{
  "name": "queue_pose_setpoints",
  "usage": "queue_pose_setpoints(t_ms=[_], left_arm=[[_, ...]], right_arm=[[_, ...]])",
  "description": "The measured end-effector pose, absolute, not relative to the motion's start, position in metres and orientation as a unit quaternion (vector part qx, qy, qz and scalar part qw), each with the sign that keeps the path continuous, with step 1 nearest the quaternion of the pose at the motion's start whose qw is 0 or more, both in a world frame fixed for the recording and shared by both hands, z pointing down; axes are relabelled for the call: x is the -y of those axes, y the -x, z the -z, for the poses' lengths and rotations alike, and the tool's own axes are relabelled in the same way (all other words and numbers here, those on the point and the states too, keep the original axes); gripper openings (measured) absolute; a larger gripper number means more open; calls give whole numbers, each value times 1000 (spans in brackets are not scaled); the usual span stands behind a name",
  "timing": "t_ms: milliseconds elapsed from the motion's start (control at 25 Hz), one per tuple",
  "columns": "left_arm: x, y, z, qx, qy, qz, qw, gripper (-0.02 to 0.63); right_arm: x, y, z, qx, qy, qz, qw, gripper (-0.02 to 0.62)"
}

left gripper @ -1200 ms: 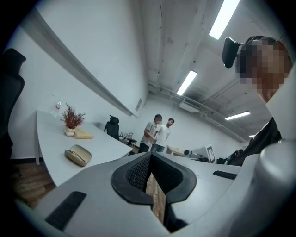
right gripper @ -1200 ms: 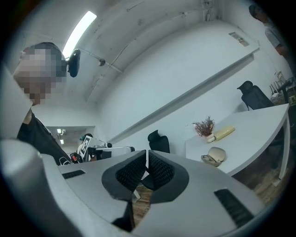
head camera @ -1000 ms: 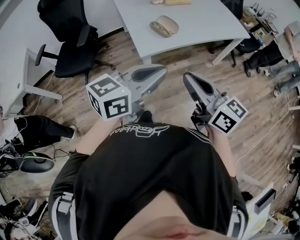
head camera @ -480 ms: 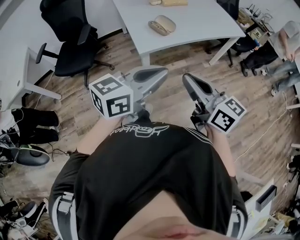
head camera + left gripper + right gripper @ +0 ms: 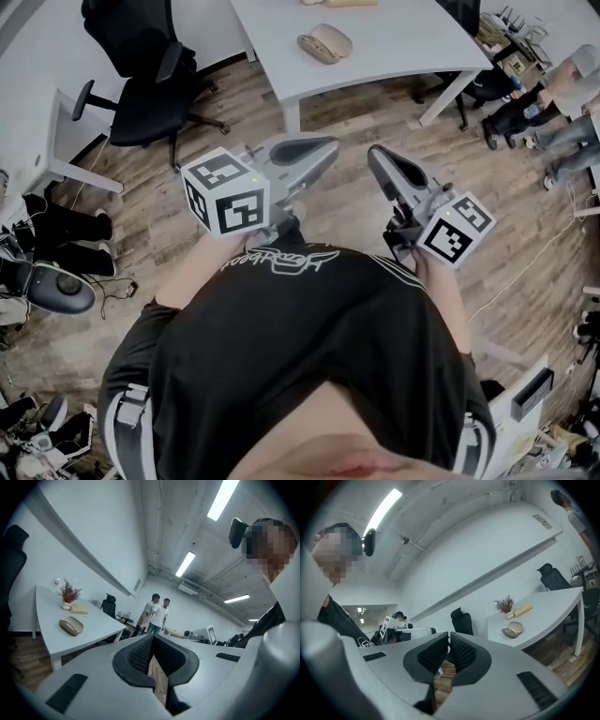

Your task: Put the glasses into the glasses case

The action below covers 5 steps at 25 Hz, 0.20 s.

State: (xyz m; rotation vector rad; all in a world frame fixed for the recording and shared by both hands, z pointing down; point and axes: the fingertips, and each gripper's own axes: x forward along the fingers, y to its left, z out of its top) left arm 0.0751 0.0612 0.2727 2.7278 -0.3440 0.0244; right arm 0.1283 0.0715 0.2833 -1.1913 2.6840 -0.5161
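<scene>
Little has changed over the last second: a bystander's dark-trousered legs at the left have shifted, and the beige glasses case sits slightly higher in the head view, lying on the far white table. The left gripper and right gripper are held level before the person's chest, near side, well apart from the table. Each has its jaws closed together, with nothing between them.
</scene>
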Motion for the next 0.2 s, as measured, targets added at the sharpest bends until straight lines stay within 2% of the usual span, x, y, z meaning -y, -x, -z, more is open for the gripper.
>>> queue_pose_setpoints(t_ms=[200], left_arm=[[-65, -77, -276, 126, -973, -11, 195, 6]], right_arm=[[-78, -129, -286, -898, 396, 174, 78, 18]])
